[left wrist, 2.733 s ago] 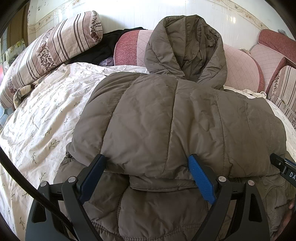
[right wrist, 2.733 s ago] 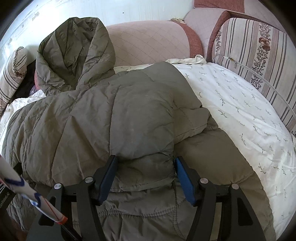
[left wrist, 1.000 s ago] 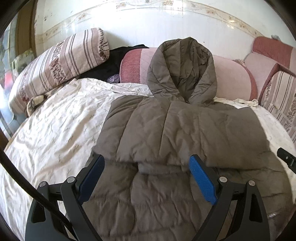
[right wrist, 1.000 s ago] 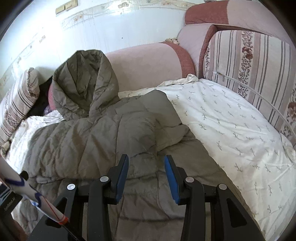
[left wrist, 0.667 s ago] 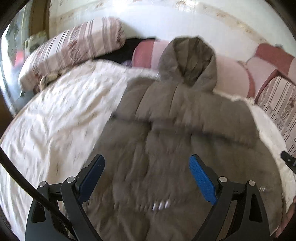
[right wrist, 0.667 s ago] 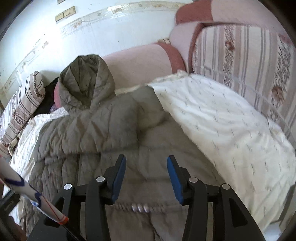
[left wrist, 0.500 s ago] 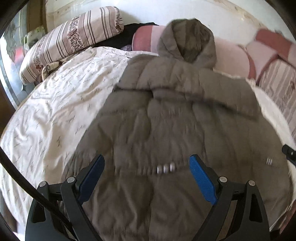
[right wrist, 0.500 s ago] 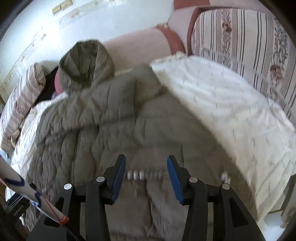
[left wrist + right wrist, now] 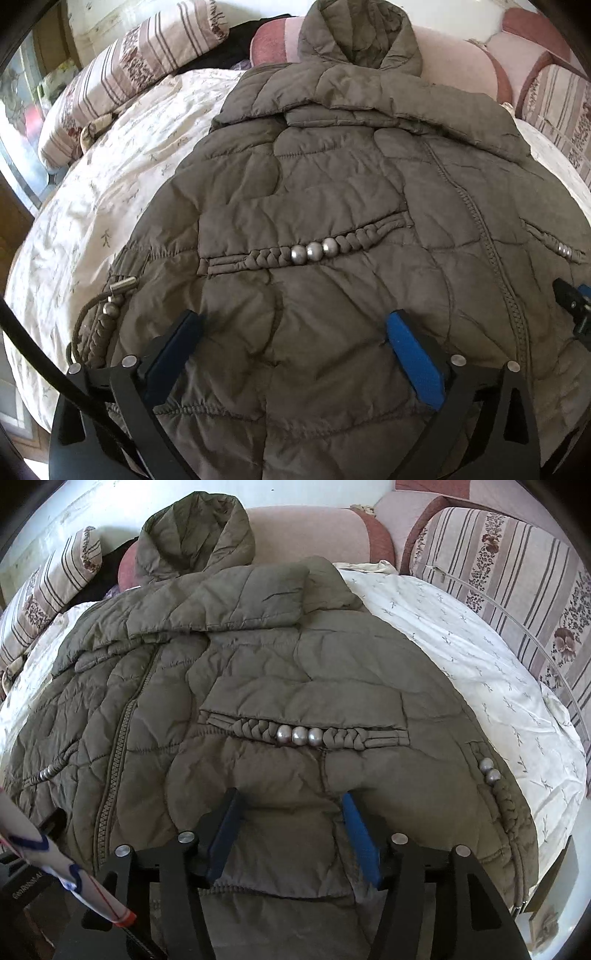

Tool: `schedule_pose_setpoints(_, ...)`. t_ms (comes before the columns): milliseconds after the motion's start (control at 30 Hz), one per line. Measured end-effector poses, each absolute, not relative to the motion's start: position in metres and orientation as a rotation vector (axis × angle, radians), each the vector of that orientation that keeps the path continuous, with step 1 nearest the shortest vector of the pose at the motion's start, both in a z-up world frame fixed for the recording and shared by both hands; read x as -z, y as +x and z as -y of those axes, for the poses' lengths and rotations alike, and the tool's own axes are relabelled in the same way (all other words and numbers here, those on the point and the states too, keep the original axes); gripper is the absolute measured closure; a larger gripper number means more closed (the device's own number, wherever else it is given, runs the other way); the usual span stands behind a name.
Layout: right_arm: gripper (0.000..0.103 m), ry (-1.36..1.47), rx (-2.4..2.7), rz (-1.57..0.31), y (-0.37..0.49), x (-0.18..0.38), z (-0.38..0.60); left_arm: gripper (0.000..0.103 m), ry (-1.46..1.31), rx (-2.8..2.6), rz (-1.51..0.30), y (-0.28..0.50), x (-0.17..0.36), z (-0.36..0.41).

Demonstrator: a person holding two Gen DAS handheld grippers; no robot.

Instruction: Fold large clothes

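Note:
An olive quilted hooded coat (image 9: 332, 192) lies front up on the bed, its sleeves folded across the chest (image 9: 229, 598). The hood (image 9: 354, 37) leans on a pink cushion. A braided band with silver beads (image 9: 299, 734) crosses each pocket. My left gripper (image 9: 294, 321) hovers low over the coat's lower left part, its jaws opening very wide. My right gripper (image 9: 290, 799) sits over the lower right part, its jaws opening too. Flat fabric lies between each pair of fingers, and no pad pinches it. A drawcord with a metal toggle (image 9: 122, 286) hangs at the coat's left side.
The floral sheet (image 9: 110, 184) covers the bed. A striped pillow (image 9: 122, 74) and a black garment (image 9: 236, 40) lie at the back left, pink cushions (image 9: 314, 531) behind, a striped cushion (image 9: 498, 572) to the right. The bed's edge (image 9: 554, 867) drops off at the near right.
Both grippers drew back from the folded sleeves toward the hem and sank closer to the coat. The right jaws spread clearly wider, the left ones a little.

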State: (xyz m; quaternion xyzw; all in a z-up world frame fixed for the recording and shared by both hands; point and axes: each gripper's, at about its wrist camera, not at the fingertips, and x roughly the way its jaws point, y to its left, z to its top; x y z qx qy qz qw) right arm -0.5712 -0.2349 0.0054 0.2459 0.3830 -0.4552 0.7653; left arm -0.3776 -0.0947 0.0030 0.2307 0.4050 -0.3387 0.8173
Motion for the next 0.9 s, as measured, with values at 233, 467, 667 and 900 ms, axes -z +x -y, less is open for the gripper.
schedule_pose_setpoints(233,0.041,0.534,0.975,-0.832,-0.572,-0.005,0.236,0.0,0.495,0.701,-0.873,-0.38,-0.003,0.09)
schedule_pose_setpoints(467,0.039,0.512,0.983,-0.841,-0.57,-0.004,0.234,0.0,0.49,0.695,-0.897,-0.381,-0.003,0.085)
schedule_pose_setpoints(667,0.037,0.501,0.999,-0.847,-0.567,-0.004,0.233,0.0,0.464,0.704,-0.868,-0.383,0.0,0.082)
schedule_pose_setpoints(900,0.036,0.494,1.025,-0.851,-0.565,-0.007,0.231,0.0,0.463,0.678,-0.841,-0.388,-0.005,0.084)
